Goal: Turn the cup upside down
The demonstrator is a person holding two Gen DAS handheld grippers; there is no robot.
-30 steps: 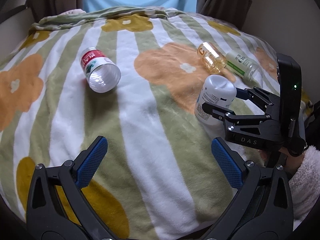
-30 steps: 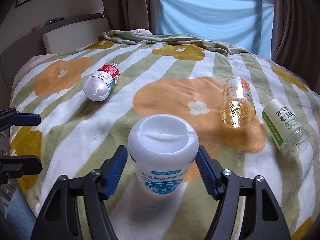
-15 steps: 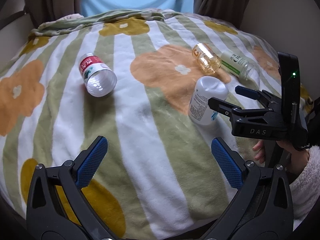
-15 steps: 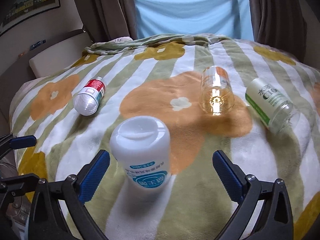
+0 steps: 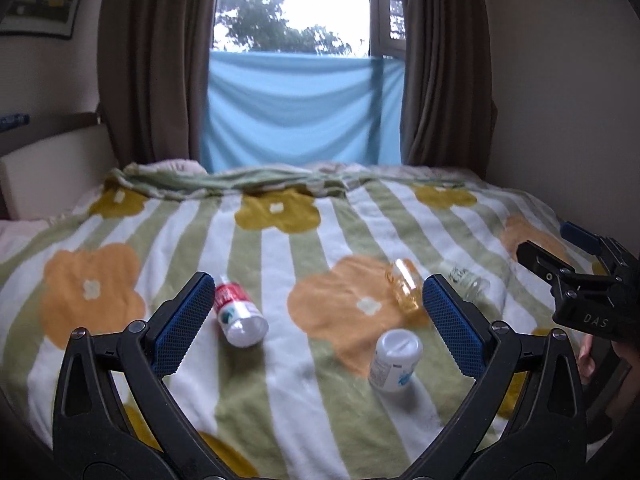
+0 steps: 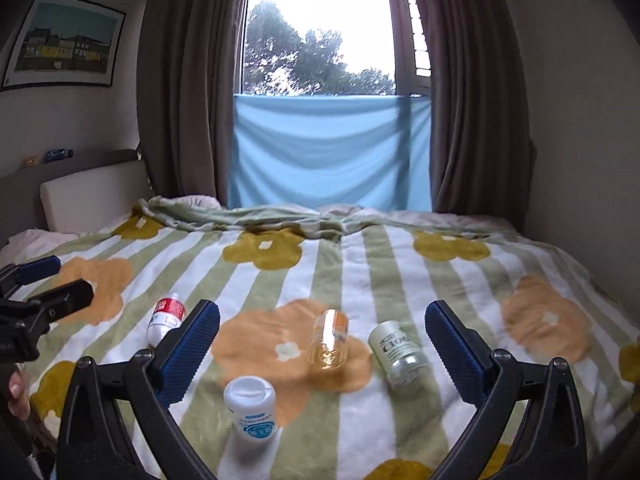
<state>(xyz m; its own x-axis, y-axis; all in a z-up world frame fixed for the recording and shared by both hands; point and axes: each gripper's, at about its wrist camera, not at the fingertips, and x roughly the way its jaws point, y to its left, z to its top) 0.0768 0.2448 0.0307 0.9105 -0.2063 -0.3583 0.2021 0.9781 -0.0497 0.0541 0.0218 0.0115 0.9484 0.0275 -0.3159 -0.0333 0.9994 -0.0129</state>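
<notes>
A white plastic cup (image 6: 251,406) with a blue label stands upside down on the flowered blanket (image 6: 360,264), base up; it also shows in the left wrist view (image 5: 394,354). My right gripper (image 6: 322,354) is open and empty, held back and above the cup. My left gripper (image 5: 318,326) is open and empty, also raised over the near part of the bed. The right gripper shows at the right edge of the left wrist view (image 5: 560,254), apart from the cup.
A red-labelled bottle (image 6: 165,320), an amber glass (image 6: 330,342) and a green-labelled jar (image 6: 396,350) lie on their sides on the blanket. Curtains and a blue cloth (image 6: 332,152) hang beyond the bed. A headboard cushion (image 6: 88,196) is at the left.
The right gripper opened, let go of the white cup and drew back. Both grippers rose and pulled away, so more of the room shows. The cup stays standing upside down.
</notes>
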